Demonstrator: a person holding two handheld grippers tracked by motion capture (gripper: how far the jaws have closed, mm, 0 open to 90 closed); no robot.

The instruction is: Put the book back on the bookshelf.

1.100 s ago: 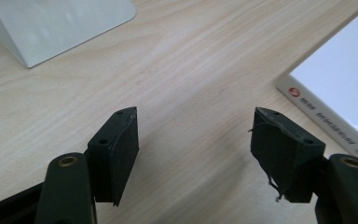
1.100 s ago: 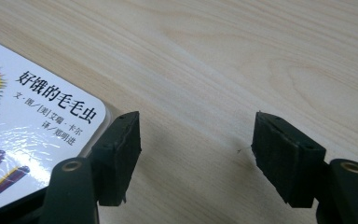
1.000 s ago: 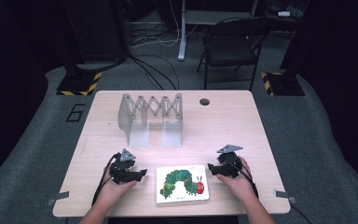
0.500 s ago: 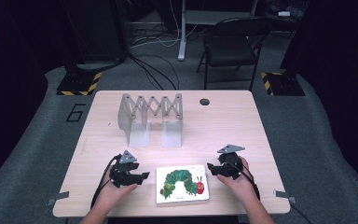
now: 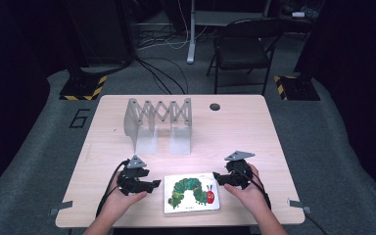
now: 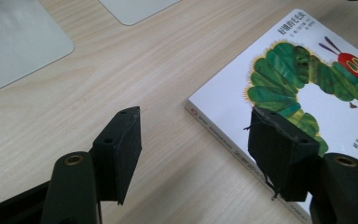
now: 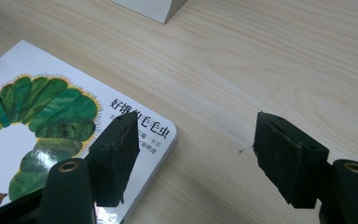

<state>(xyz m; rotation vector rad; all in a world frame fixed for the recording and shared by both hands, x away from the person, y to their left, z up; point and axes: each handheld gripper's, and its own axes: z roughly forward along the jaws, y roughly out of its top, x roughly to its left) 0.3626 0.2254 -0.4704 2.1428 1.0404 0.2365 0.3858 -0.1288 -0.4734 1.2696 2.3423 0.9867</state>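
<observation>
A white board book (image 5: 192, 192) with a green caterpillar on its cover lies flat near the table's front edge. My left gripper (image 5: 152, 185) hovers at the book's left edge, pointing right. In the left gripper view its jaws (image 6: 196, 126) stand apart and have just been opening; one is over the bare wood, the other over the book (image 6: 307, 79), gripping nothing. My right gripper (image 5: 216, 177) hovers at the book's upper right corner, pointing left. Its jaws (image 7: 196, 130) have also just been opening; they straddle the corner of the book (image 7: 42, 121) and press on nothing.
A grey accordion-style book rack (image 5: 159, 122) stands at the middle back of the wooden table (image 5: 254, 132), its flat base plates (image 6: 18, 42) reaching toward me. A cable hole (image 5: 215, 106) sits behind it. A folding chair (image 5: 242, 49) stands beyond the table.
Both hands have lifted their grippers a little beside the book. The book lies where it was.
</observation>
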